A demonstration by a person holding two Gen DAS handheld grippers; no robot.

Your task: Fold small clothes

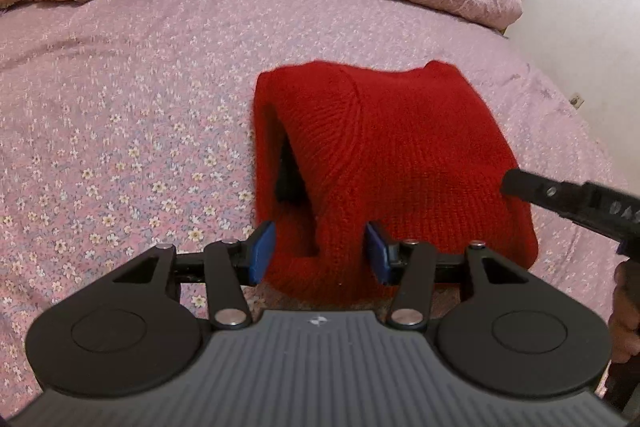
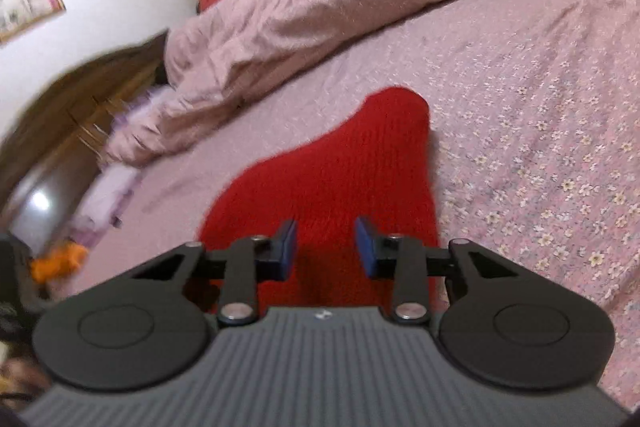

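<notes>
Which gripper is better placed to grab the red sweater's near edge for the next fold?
Left. The left gripper already straddles a bunched near edge of the red knit sweater; the right gripper only hovers open over flat fabric.

Your left tool (image 1: 320, 253) sits at the lower centre of the left wrist frame, level, its blue pads (image 1: 262, 253) set apart with a gap between them and red knit fabric filling that gap; you can't tell if the pads press on it. Your right tool (image 2: 326, 251) sits at the lower centre of the right wrist frame, level, blue pads (image 2: 366, 251) parted with clear space between them, nothing gripped. In the left wrist frame your right tool also enters from the right edge as a black finger (image 1: 560, 197) angled toward the centre of the frame. Part of your right hand (image 1: 624, 327) shows at the lower right edge, gripping the handle.
</notes>
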